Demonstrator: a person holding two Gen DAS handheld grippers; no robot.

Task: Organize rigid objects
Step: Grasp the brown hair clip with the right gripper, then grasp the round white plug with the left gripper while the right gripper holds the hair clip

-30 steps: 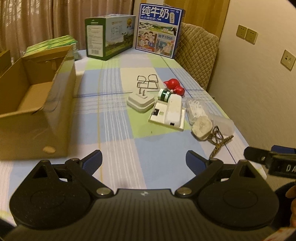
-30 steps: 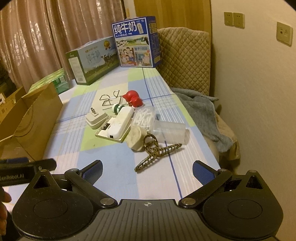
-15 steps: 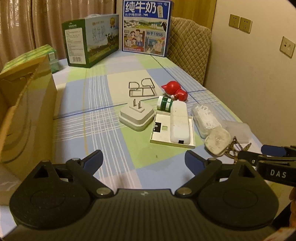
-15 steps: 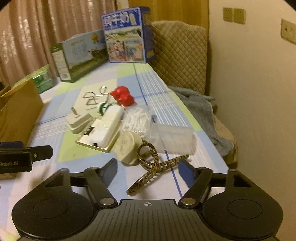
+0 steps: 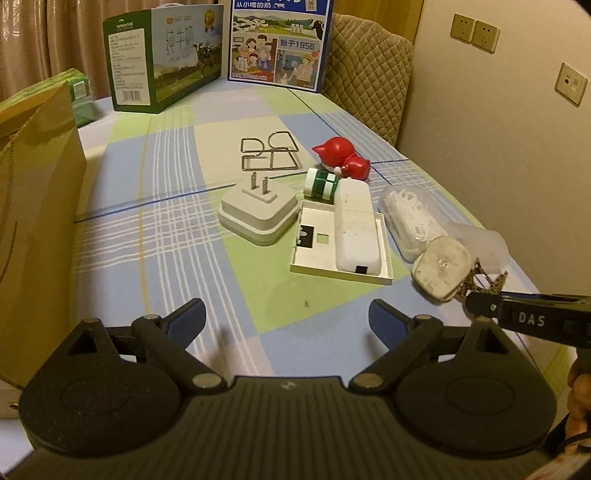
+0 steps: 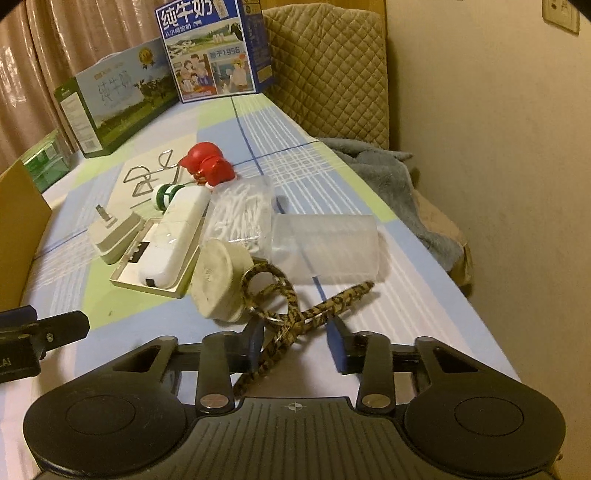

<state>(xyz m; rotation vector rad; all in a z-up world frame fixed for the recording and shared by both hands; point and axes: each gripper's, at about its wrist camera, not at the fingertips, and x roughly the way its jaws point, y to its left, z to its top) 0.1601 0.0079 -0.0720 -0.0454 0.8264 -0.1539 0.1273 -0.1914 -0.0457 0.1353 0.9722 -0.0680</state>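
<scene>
Right gripper (image 6: 297, 338) lowered from wide open, jaws closing around leopard-print hair claw (image 6: 291, 314); pads not yet pressing.

Probably a home: curtains (image 5: 44, 37), quilted chair (image 5: 369, 81), checked tablecloth (image 5: 147, 229).

Left tool (image 5: 286, 317) wide — above checked tablecloth (image 5: 155, 236)

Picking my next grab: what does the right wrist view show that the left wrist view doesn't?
Right wrist only: grey cloth off the table's edge, and the right hand-held gripper closing around the hair clip. Left wrist only: the open left hand-held gripper, empty, and wall sockets. Both: charger, red toy, milk boxes, cardboard box.
</scene>
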